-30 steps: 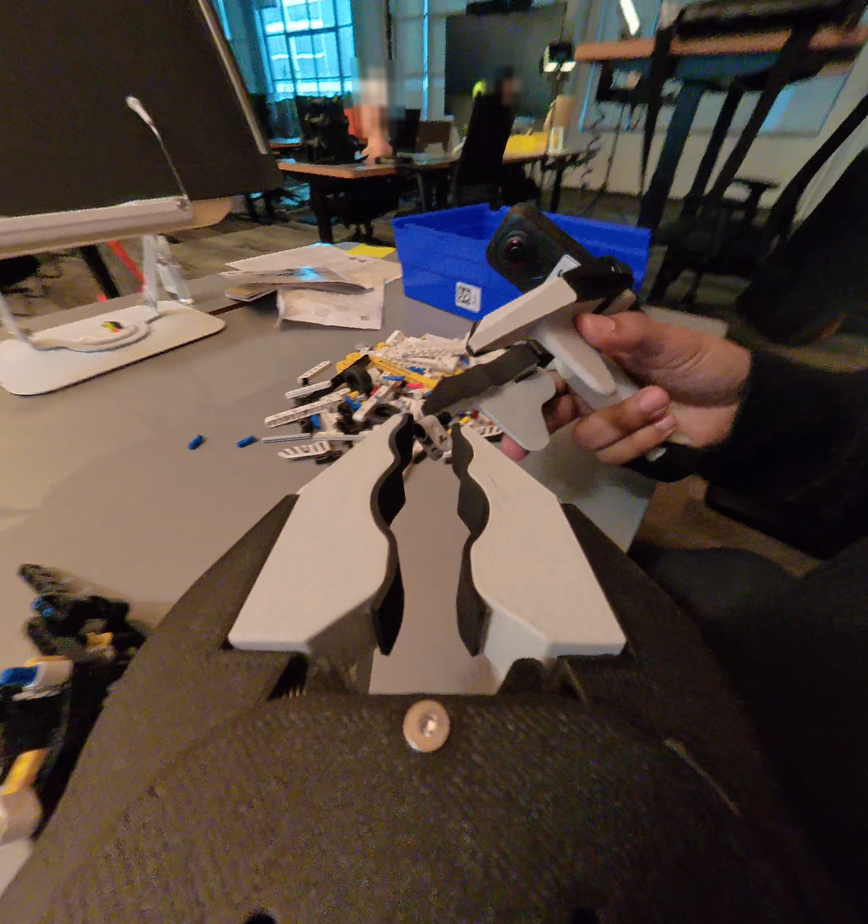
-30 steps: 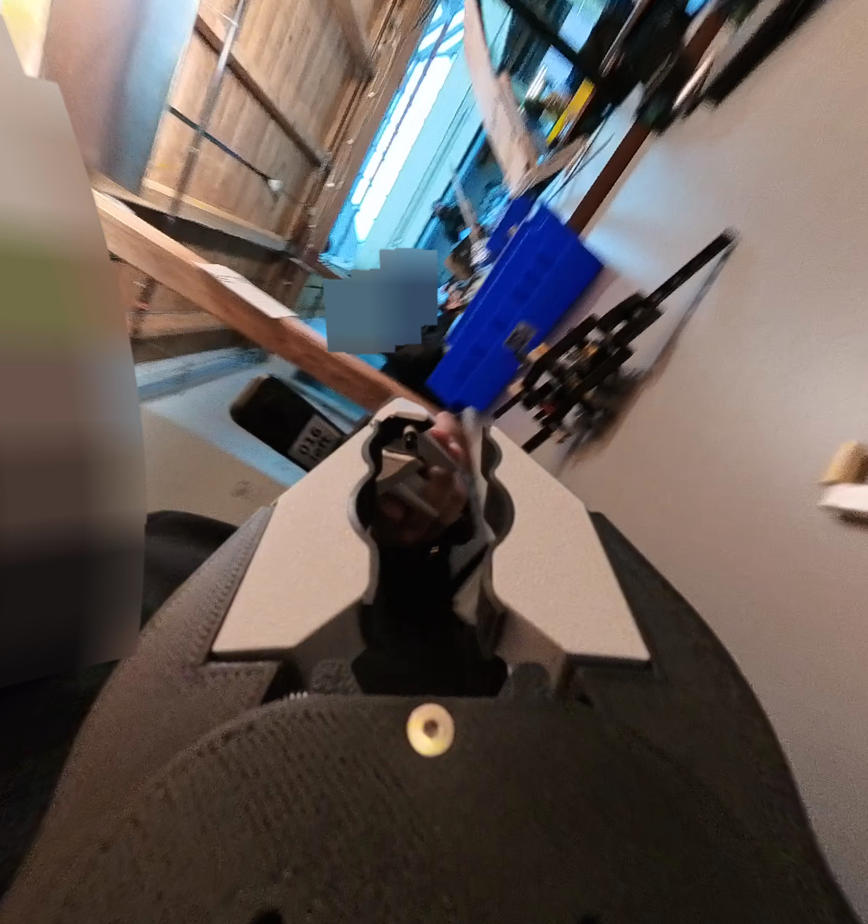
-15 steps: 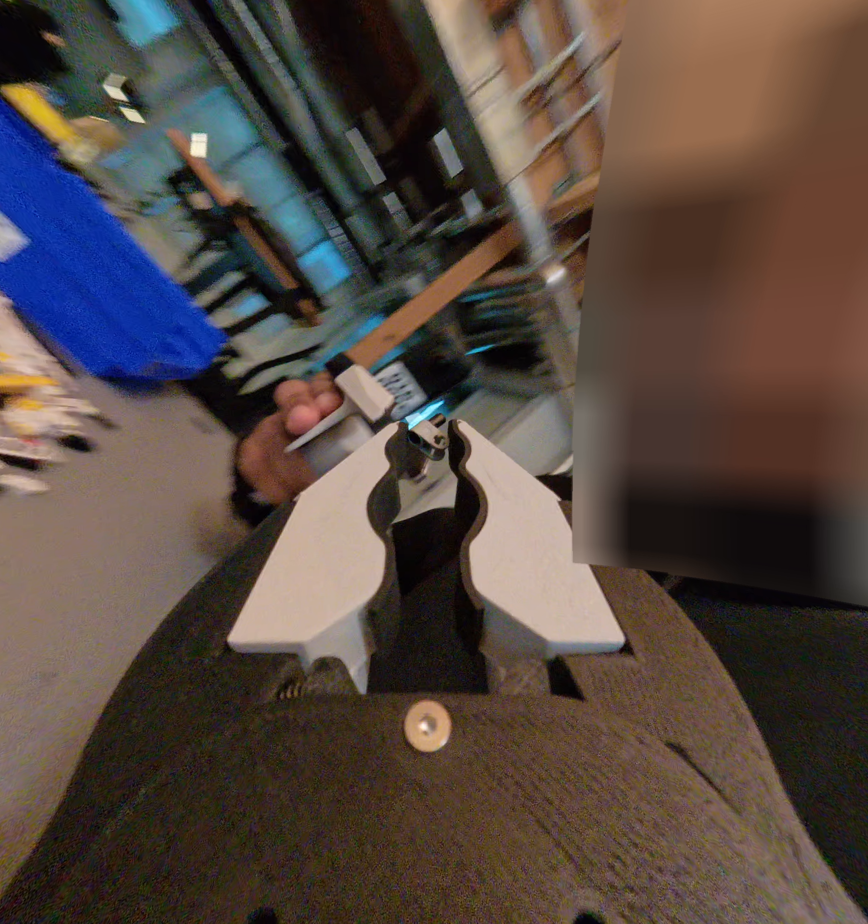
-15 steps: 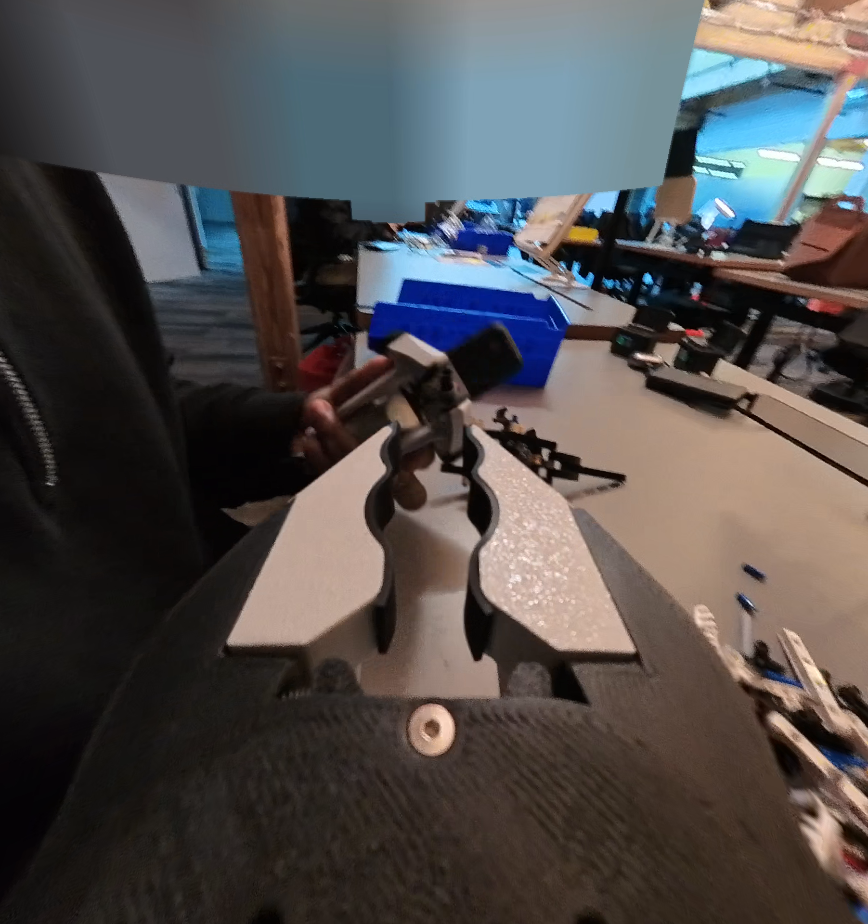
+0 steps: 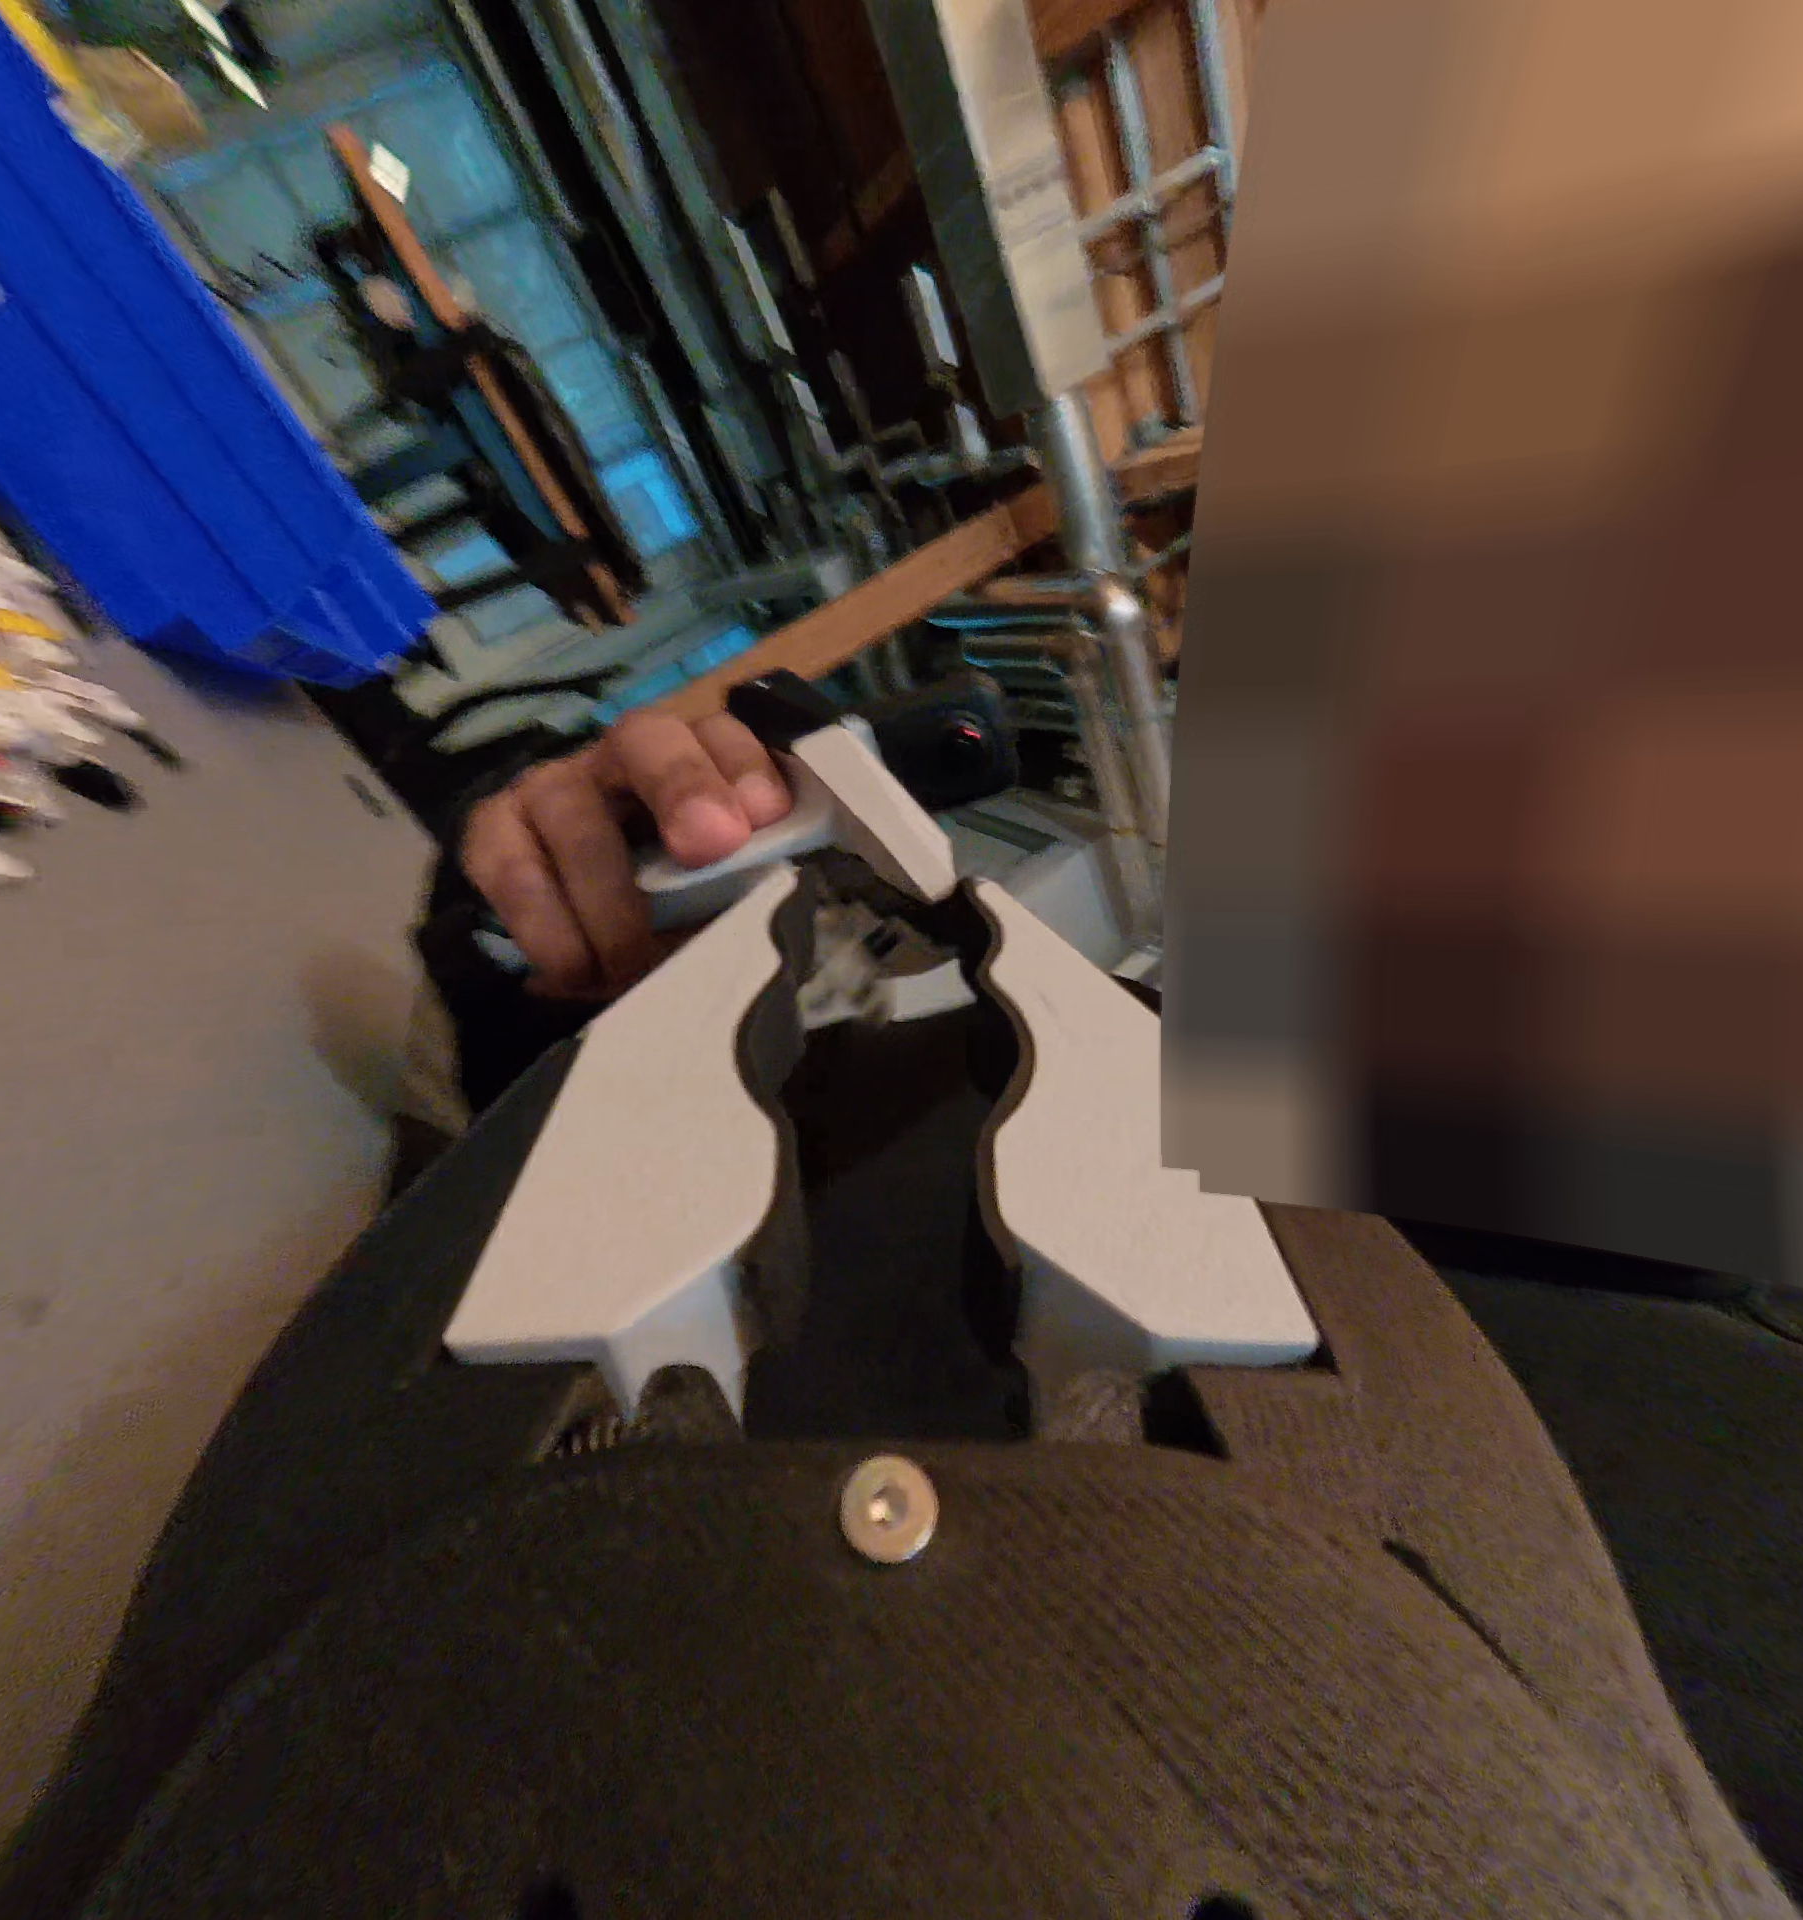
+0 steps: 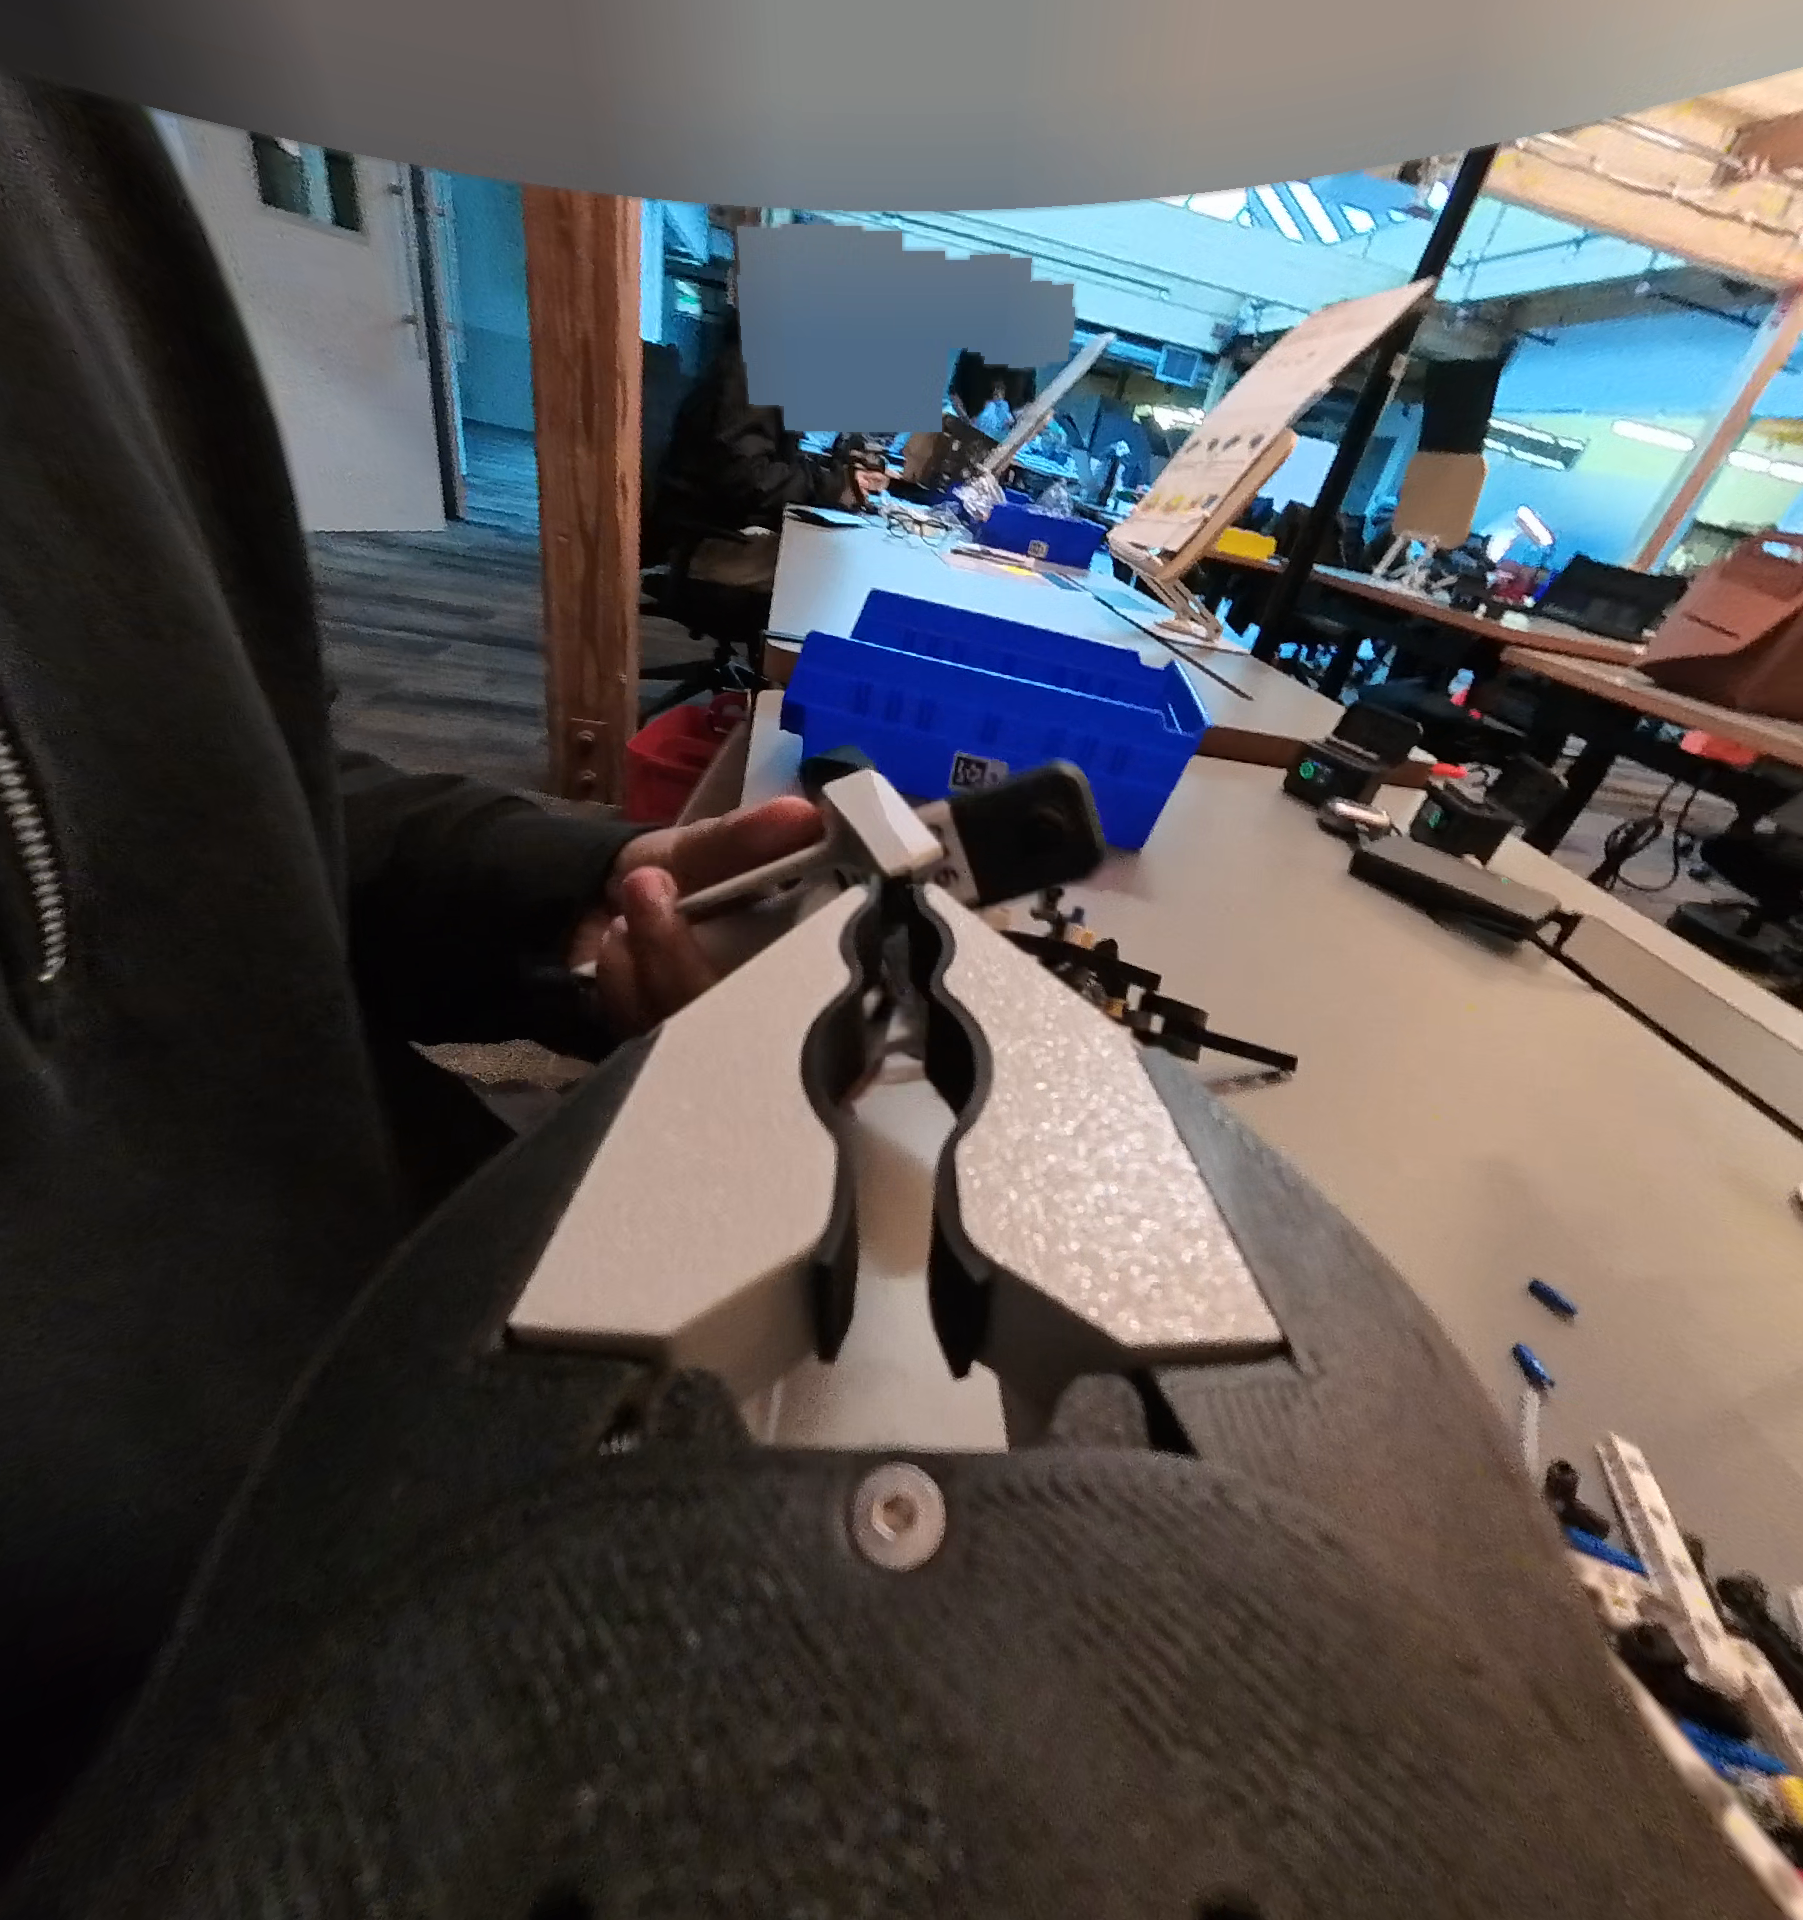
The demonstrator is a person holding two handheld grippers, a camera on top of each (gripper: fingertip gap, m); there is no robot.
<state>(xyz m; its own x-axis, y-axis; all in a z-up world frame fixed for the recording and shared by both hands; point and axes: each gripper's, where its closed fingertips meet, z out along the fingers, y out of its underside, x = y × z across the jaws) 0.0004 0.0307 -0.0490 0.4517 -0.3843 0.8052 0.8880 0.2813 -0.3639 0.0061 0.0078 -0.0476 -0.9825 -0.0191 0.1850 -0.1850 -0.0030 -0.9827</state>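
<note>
My left gripper (image 5: 881, 904) is lifted off the tabletop (image 6: 1396, 1091), fingers spread. A small pale-and-dark piece (image 5: 840, 971) sits in the gap; I cannot tell whether either pad touches it. My right gripper (image 6: 892, 909) meets it tip to tip from the left gripper's left, at an angle. Its fingers are nearly pressed together and seem to pinch that piece. Beyond them lie a black assembly (image 6: 1136, 987) and a blue bin (image 6: 980, 707), with loose building parts (image 6: 1686, 1621) at far right. Around is an open workshop.
</note>
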